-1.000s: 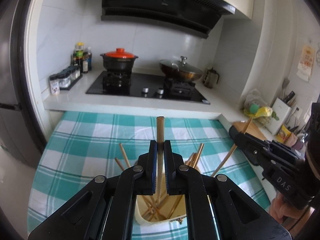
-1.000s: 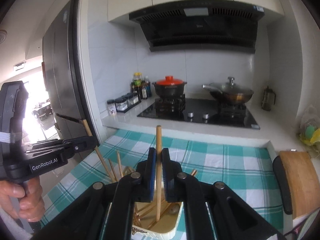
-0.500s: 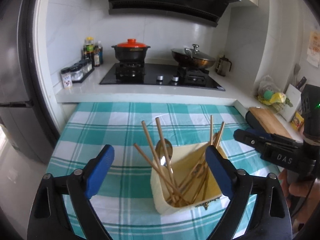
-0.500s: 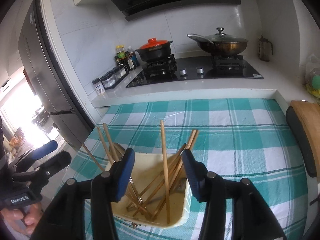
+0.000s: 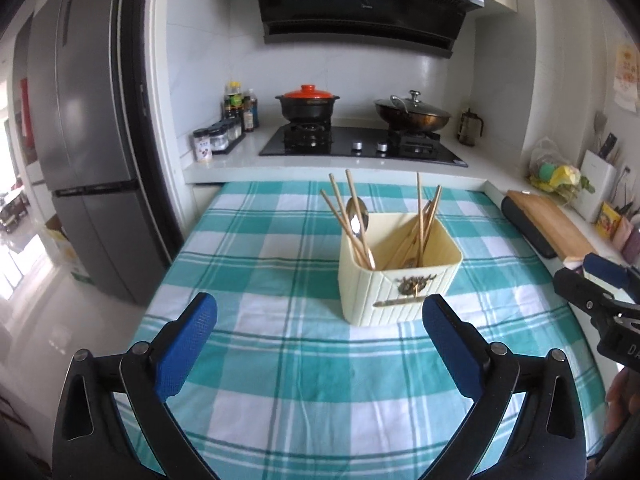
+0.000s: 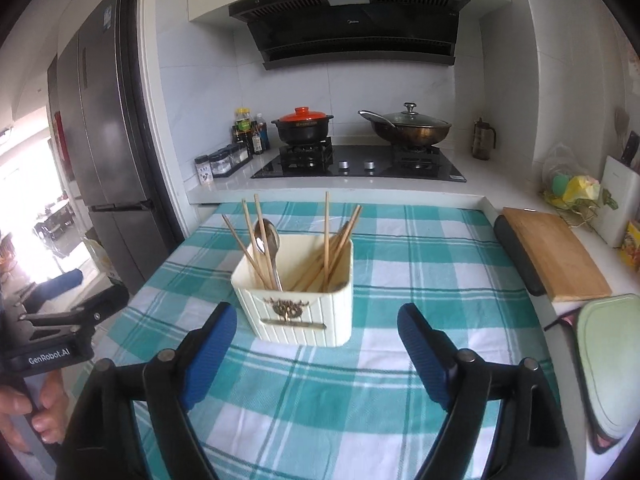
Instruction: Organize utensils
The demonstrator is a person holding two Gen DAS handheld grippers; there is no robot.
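Standing on the checked tablecloth [image 5: 280, 360]: ribbed cream plastic holder [image 5: 396, 284], wooden chopsticks [image 5: 352, 220] leaning upward and fanned outward, steel spoon [image 5: 357, 216] bowl-up. Left gripper [image 5: 320, 340] and right gripper [image 6: 316, 344] just opened wide, empty, short of it.

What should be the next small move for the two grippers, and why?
Probably draw both back and stop. The left gripper and right gripper are open and empty, their fingers having just been opening. All visible chopsticks and the spoon stand in the cream holder; nothing lies on the tablecloth.
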